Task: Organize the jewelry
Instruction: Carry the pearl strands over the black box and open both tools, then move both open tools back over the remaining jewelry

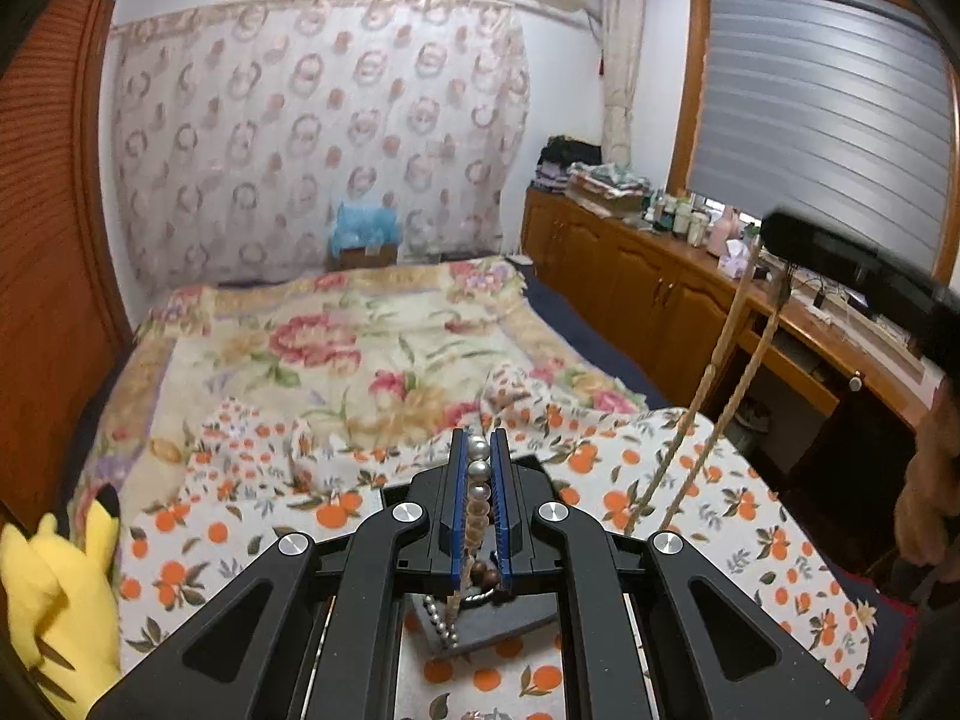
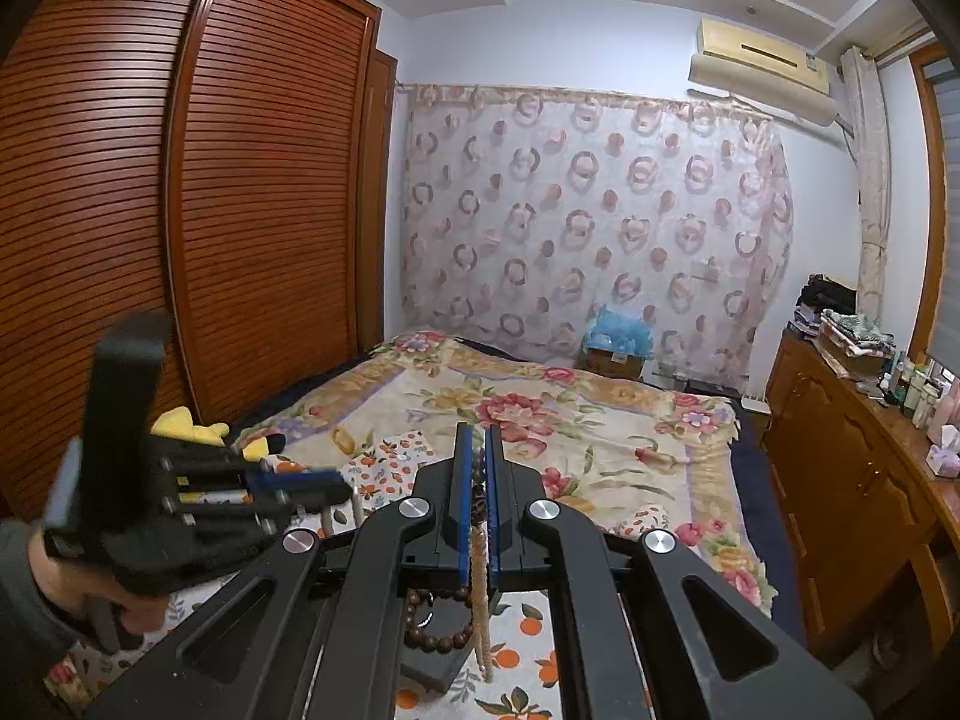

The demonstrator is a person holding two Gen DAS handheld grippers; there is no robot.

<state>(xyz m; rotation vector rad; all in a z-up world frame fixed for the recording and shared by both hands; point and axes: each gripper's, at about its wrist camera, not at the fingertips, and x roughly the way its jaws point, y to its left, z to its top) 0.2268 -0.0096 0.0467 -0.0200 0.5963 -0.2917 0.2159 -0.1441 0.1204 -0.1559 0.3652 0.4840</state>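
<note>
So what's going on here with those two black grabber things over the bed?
A person is sorting jewelry with a handheld claw in each hand. The left claw is shut on a pearl strand that hangs down toward a dark tray on the orange-print cloth. The right claw is shut on a tan bead necklace, dangling beside a brown wooden bead bracelet lying on the tray.

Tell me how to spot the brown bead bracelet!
Find the orange-print sheet at the near end of the bed. A dark tray sits there, and the brown bead bracelet lies on it. Its round wooden beads are dark, unlike the pale hanging strand.
</note>
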